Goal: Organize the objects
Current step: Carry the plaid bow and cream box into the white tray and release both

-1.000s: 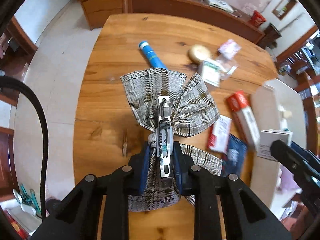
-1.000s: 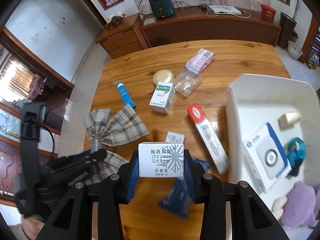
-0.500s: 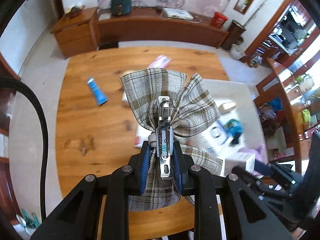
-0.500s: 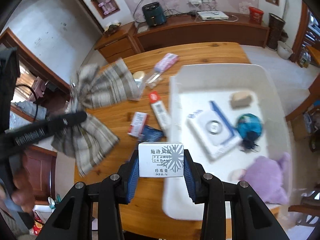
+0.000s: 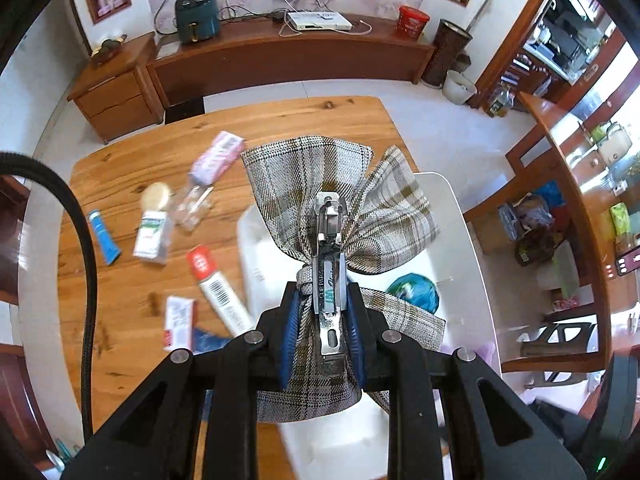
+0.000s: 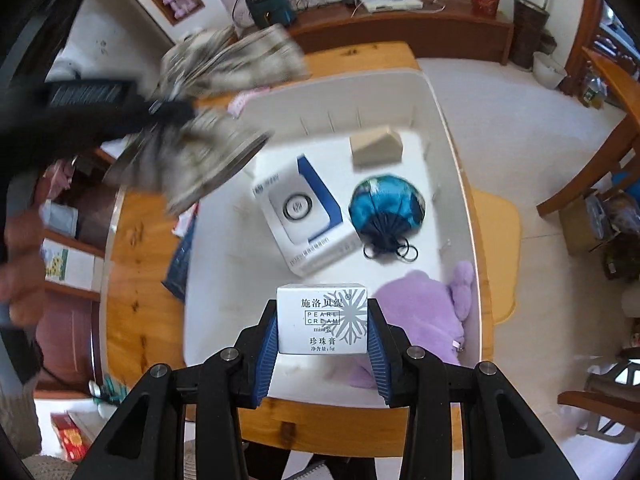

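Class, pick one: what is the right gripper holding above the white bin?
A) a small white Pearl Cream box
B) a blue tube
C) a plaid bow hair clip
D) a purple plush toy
A: the right gripper is shut on the Pearl Cream box, held over the white bin; the plaid bow hair clip is in the left gripper.

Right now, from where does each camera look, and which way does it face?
Left wrist: sits behind the left tongs, looks down over table and bin; tongs grip a plaid bow.
Right wrist: sits behind the right tongs, looks down into the bin; tongs grip a cream box.
Shared: bin, bow, blue pouch.
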`<state>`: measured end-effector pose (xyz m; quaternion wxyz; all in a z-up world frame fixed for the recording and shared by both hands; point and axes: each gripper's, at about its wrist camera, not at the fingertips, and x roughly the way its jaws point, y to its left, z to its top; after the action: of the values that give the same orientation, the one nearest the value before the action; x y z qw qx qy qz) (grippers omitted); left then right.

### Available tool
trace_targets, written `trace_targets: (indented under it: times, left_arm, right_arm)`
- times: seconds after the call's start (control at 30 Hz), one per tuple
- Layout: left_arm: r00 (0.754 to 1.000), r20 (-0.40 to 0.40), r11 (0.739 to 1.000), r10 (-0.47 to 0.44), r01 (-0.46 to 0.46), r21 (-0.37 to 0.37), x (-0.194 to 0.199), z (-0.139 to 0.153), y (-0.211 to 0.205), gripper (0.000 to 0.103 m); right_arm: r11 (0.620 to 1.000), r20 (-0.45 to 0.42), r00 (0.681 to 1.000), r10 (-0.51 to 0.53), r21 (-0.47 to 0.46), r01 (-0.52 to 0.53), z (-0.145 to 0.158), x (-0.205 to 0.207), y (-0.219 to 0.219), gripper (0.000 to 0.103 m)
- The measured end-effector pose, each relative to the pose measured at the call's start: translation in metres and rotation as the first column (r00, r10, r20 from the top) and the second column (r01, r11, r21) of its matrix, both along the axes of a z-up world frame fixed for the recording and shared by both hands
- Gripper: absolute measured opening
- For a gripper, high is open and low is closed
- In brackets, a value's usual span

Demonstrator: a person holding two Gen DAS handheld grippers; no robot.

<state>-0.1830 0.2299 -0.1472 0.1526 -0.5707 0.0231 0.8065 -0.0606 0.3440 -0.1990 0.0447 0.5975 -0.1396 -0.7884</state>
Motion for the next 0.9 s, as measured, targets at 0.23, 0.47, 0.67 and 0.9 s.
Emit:
trace_targets:
  times: [0.23, 0.47, 0.67, 0.9]
  left_arm:
    - [0.998, 0.063, 0.999, -0.015, 0.018, -0.038, -0.009, -0.041, 0.04, 0.029]
    - [0.99, 0.142, 0.998, -0.022, 0.03, -0.055, 0.003, -0.061, 0.051, 0.077]
    - [0.988, 0.154, 1.0, 0.009, -0.008, -0.01, 0.011, -0.055, 0.039, 0.086]
    - [0.987, 0.149, 0.998, 0.061, -0.066, 0.025, 0.024, -0.045, 0.016, 0.088]
  right_arm:
    - [0.993, 0.067, 0.994, 0.082, -0.088, -0.076, -0.03, -0.001, 0.006, 0.042]
    - [0.987, 0.047, 0.99, 0.132, -0.093, -0.128, -0.03, 0.005, 0.011, 0.063]
    - [0.985, 0.031, 0.989, 0.148, -0.096, -0.144, -0.026, 0.002, 0.015, 0.063]
    - [0.978, 0.02, 0.981, 0.191, -0.088, -0.189, -0.021, -0.006, 0.006, 0.063]
